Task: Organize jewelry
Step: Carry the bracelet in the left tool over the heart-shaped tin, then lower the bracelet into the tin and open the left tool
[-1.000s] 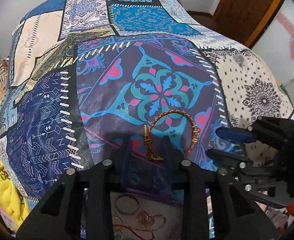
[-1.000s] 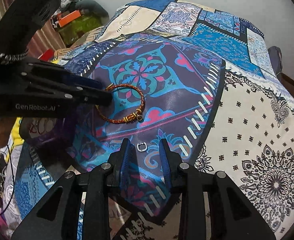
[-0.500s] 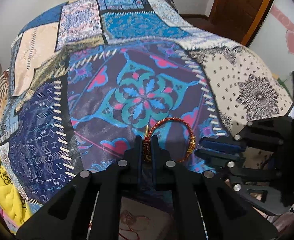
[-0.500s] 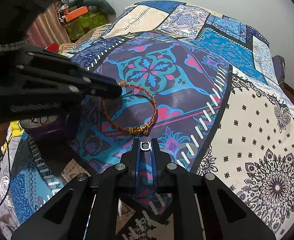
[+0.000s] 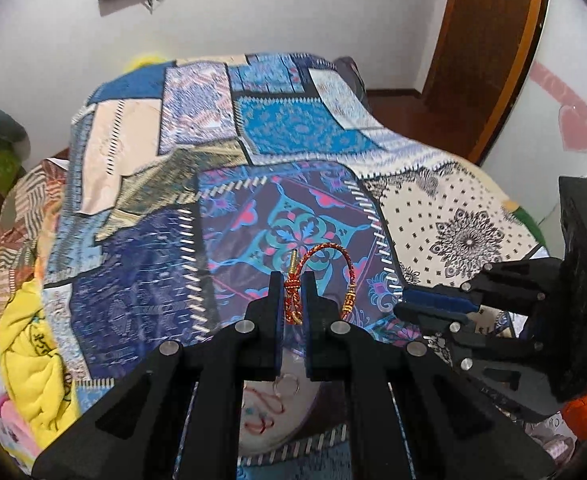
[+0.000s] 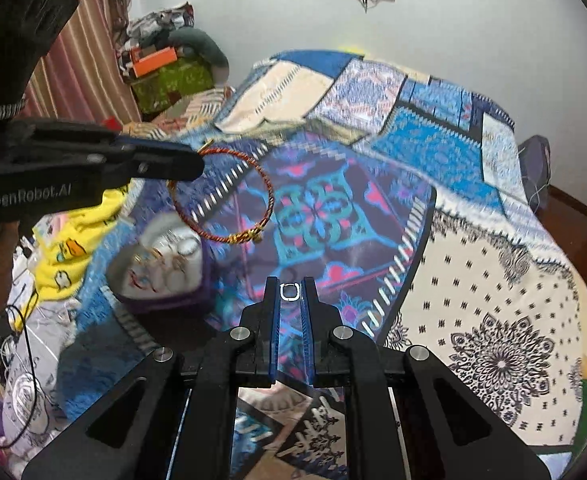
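My left gripper [image 5: 292, 286] is shut on a red and gold braided bracelet [image 5: 325, 250] and holds it in the air above the patchwork quilt [image 5: 293, 128]. The bracelet [image 6: 229, 236] also hangs from the left gripper [image 6: 197, 166] in the right wrist view. My right gripper [image 6: 290, 292] is shut on a small silver ring [image 6: 290, 292] above the quilt. It also shows in the left wrist view [image 5: 403, 306], to the right of the bracelet. A purple jewelry box [image 6: 161, 268] with a white inside holds several rings and chains, below the bracelet.
The quilt [image 6: 493, 280] covers the bed. A yellow cloth [image 5: 29, 344] lies at the bed's left edge. A wooden door [image 5: 489, 40] stands at the back right. Boxes and clothes [image 6: 165, 68] are piled beside a striped curtain.
Both grippers closed, the left on the bracelet and the right on the ring, then lifted them off the quilt. The jewelry box has come into the right wrist view.
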`<control>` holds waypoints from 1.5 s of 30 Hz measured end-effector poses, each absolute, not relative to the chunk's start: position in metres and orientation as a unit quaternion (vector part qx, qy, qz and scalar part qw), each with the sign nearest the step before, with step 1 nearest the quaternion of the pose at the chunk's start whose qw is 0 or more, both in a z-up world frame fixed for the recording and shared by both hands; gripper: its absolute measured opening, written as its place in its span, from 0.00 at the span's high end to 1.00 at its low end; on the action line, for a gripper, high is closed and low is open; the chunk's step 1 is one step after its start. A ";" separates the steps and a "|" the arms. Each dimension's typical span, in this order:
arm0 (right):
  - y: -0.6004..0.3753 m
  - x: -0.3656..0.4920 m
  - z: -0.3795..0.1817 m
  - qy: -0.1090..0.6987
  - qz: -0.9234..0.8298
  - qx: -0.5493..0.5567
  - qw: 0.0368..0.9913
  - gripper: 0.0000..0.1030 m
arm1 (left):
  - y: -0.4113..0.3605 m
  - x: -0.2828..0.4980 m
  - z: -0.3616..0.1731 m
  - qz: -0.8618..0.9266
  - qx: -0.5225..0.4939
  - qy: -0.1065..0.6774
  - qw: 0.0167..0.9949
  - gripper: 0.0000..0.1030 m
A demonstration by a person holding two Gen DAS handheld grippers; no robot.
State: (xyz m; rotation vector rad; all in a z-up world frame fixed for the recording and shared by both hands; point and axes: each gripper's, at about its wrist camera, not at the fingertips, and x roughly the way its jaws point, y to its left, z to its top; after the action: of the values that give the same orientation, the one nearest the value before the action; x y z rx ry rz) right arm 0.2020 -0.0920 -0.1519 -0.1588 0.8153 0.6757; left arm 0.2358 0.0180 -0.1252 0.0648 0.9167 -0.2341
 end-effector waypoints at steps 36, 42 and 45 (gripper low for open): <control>-0.013 0.176 -0.161 0.399 0.356 -0.082 0.841 0.91 | 0.084 0.182 -0.174 -0.104 -0.026 0.475 0.874 0.94; -0.003 0.178 -0.171 0.408 0.362 -0.091 0.833 0.91 | 0.088 0.187 -0.181 -0.103 -0.028 0.478 0.872 0.94; -0.001 0.180 -0.177 0.415 0.362 -0.091 0.830 0.91 | 0.087 0.189 -0.183 -0.103 -0.022 0.479 0.872 0.94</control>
State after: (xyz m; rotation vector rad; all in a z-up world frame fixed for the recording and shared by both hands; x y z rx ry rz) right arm 0.1800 -0.0006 -0.1770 -0.1929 0.8797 0.7684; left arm 0.1889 0.0869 -0.1829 -0.0455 1.0006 -0.2154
